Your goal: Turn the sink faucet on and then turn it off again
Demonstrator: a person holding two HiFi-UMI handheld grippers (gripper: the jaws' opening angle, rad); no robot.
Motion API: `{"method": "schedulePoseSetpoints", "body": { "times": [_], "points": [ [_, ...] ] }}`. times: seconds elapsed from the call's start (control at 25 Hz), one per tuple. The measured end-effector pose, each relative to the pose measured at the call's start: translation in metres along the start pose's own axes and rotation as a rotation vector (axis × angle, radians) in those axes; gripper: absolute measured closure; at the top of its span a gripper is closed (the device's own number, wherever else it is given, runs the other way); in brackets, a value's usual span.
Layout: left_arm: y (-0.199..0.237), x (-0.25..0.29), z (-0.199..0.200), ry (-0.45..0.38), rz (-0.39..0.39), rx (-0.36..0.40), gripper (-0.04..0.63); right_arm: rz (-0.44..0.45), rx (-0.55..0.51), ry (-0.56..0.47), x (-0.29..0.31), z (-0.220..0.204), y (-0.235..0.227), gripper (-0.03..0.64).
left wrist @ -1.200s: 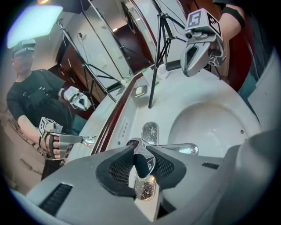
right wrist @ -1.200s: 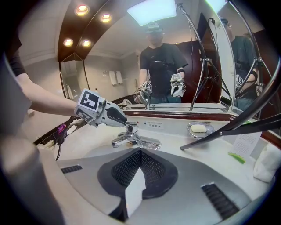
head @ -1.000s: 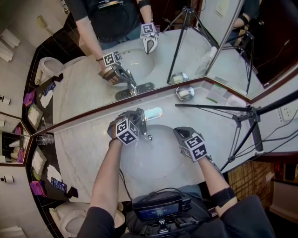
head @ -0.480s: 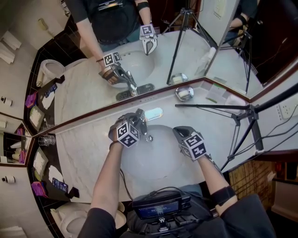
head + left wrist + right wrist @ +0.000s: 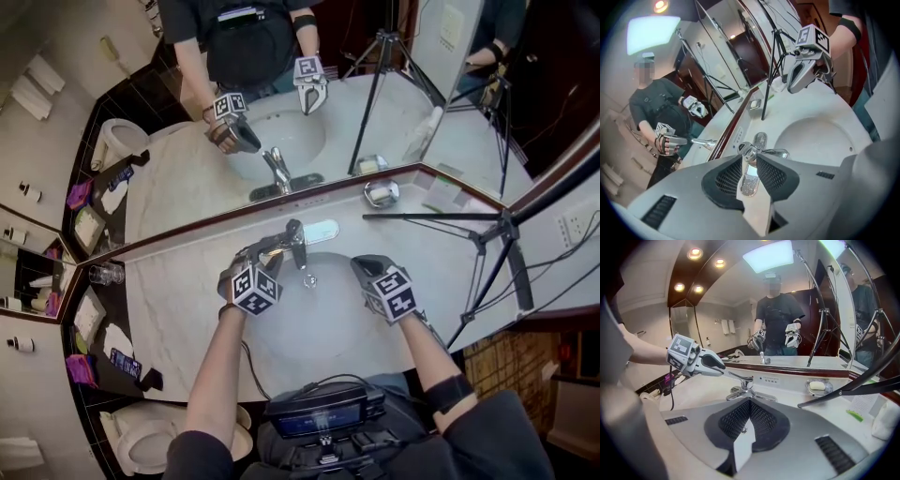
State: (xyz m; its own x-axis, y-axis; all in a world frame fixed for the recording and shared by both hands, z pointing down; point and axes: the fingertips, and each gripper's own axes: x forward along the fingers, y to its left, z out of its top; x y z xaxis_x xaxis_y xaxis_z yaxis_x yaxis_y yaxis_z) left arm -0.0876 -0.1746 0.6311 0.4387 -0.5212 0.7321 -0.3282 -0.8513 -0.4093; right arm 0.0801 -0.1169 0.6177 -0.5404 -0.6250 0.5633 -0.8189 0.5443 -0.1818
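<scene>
Head view: the grey left gripper (image 5: pixel 266 253) reaches to the back edge of the pale marble counter (image 5: pixel 178 300), where the chrome single-lever faucet (image 5: pixel 300 246) stands behind the white oval basin (image 5: pixel 328 323); its jaws are clenched on the free end of the faucet's flat chrome lever (image 5: pixel 279 246), which tilts up from the hub, a pose I judge to be the turning-on stroke; whether water runs I cannot tell; the grey right gripper (image 5: pixel 361 266) hangs over the basin's right side, apart from the faucet, probably kept clear because one hand is enough for the lever.

Left gripper view: the lever (image 5: pixel 749 177) lies between the two dark ribbed pads and runs away from them to the hub, with the spout pointing right over the basin (image 5: pixel 820 136); the pads bear on its sides near its end, likely because that is where the lever swings most easily; the right gripper (image 5: pixel 793 87) shows above the basin's far rim.

Right gripper view: its jaws meet at the tips with nothing between them; the faucet (image 5: pixel 746 383) stands straight ahead, near but untouched; the left gripper (image 5: pixel 723 367) comes in from the left and holds the raised lever's tip; a small chrome soap dish (image 5: pixel 818 386) sits along the counter's back edge, below the wall mirror (image 5: pixel 740 333).
</scene>
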Motion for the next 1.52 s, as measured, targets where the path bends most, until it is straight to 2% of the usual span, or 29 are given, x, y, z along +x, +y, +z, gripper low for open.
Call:
{"method": "schedulePoseSetpoints", "body": {
  "times": [0.04,0.16,0.28,0.44,0.64,0.76,0.92,1.04,1.32,1.52],
  "points": [
    [0.001,-0.009,0.001,-0.015,0.018,-0.032,0.500,0.002,-0.005,-0.004,0.000,0.000,0.001,0.596],
    [0.002,-0.040,0.004,-0.090,0.066,-0.194,0.589,0.005,-0.016,-0.014,-0.003,0.003,0.005,0.596],
    [-0.002,-0.068,0.005,-0.161,0.091,-0.345,0.594,0.009,-0.029,-0.024,-0.006,0.006,0.010,0.597],
    [-0.009,-0.100,0.007,-0.203,0.124,-0.437,0.594,0.014,-0.044,-0.036,-0.010,0.012,0.016,0.595],
    [-0.010,-0.134,-0.017,-0.312,0.174,-0.755,0.594,0.020,-0.060,-0.052,-0.016,0.018,0.027,0.596],
    [-0.017,-0.149,-0.034,-0.343,0.188,-0.861,0.594,0.020,-0.065,-0.058,-0.020,0.020,0.032,0.595],
    [-0.028,-0.162,-0.048,-0.367,0.202,-0.928,0.595,0.021,-0.069,-0.059,-0.023,0.019,0.035,0.597],
    [-0.034,-0.170,-0.053,-0.378,0.225,-0.943,0.595,0.023,-0.071,-0.059,-0.024,0.016,0.038,0.596],
    [-0.031,-0.171,-0.055,-0.366,0.288,-0.894,0.594,0.023,-0.075,-0.063,-0.026,0.017,0.040,0.595],
    [-0.023,-0.160,-0.047,-0.340,0.292,-0.812,0.583,0.017,-0.075,-0.061,-0.026,0.017,0.037,0.595]
  ]
}}
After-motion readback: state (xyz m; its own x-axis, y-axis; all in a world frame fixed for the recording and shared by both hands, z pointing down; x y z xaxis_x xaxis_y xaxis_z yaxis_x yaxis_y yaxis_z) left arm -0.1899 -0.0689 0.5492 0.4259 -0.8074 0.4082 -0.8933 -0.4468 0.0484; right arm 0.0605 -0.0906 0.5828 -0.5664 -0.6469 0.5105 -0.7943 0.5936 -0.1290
